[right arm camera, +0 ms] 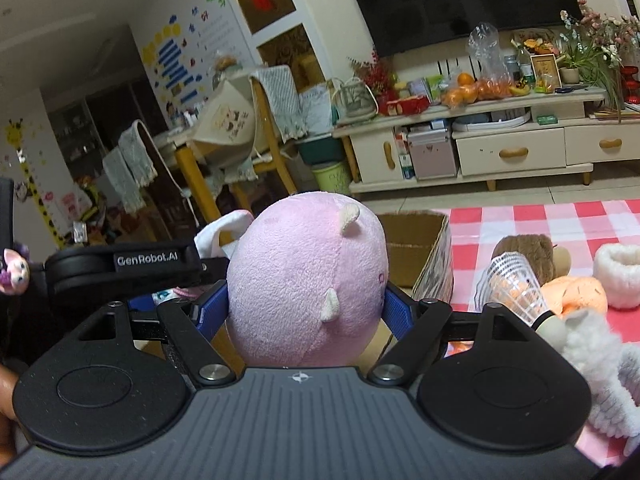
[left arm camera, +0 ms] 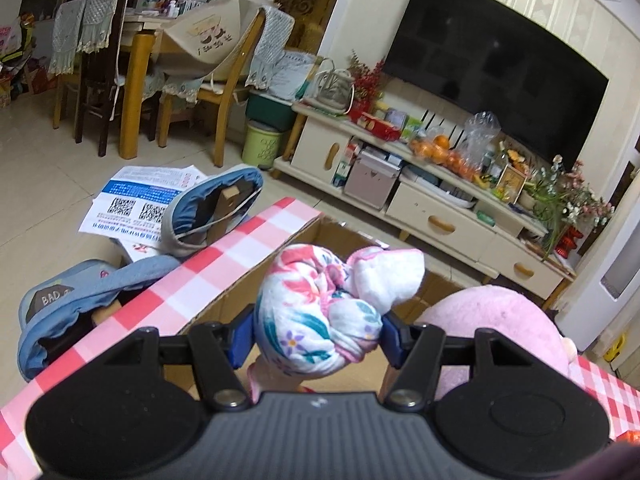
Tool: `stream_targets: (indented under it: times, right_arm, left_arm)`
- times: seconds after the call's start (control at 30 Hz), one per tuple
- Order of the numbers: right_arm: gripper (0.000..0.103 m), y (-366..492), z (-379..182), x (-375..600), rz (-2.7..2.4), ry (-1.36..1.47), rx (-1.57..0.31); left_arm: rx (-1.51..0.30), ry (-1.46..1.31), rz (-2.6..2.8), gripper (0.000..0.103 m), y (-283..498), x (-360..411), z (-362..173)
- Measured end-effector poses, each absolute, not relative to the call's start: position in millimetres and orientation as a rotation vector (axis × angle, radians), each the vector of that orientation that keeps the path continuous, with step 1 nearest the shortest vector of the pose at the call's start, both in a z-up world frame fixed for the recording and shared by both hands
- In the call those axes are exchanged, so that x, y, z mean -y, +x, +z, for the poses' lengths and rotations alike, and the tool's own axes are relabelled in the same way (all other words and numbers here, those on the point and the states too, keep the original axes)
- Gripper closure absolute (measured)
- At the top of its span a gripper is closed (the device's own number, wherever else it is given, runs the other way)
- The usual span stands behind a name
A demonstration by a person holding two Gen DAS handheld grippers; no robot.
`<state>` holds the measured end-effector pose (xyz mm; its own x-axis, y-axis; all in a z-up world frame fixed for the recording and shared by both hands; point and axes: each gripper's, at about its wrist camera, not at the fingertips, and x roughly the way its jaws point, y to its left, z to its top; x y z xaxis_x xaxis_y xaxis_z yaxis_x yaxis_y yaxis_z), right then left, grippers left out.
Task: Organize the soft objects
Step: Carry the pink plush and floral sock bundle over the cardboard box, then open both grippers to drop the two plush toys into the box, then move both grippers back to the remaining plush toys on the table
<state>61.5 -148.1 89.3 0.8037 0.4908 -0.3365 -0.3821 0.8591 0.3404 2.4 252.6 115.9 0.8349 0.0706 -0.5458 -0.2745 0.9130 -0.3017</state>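
Note:
My left gripper is shut on a rolled floral cloth, white with pink and teal print, held above an open cardboard box. My right gripper is shut on a round pink plush toy with small cream ears, held beside the same box. The pink plush also shows at the right in the left wrist view. The left gripper's black body shows to the left in the right wrist view.
A red-and-white checked tablecloth carries a brown plush, an orange plush, a white fluffy item and a grey woolly item. Blue chair cushions and leaflets lie on the floor. A TV cabinet stands behind.

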Motion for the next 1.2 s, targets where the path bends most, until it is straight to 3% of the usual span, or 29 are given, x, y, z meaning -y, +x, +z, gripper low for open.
stream_targets:
  times: [0.27, 0.4, 0.77, 1.2]
  right_arm:
    - [0.000, 57.7, 89.6, 139.8, 0.474, 0.241, -0.481]
    - [0.000, 58.6, 95.2, 135.2, 0.460, 0.245, -0.475]
    - [0.000, 14.0, 112.0, 159.4, 0.360, 0.244, -0.376]
    - [0.000, -9.6, 106.8, 176.6, 0.257, 0.192, -0.339]
  left_arm:
    - [-0.617, -0.367, 0.213, 0.039, 7.4, -251.3, 109.0]
    - [-0.601, -0.345, 0.215, 0.026, 4.3, -245.3, 113.4]
    - [-0.592, -0.295, 0.166, 0.013, 0.3, -223.4, 117.1]
    - [-0.594, -0.216, 0.091, 0.006, -1.3, -187.5, 117.5]
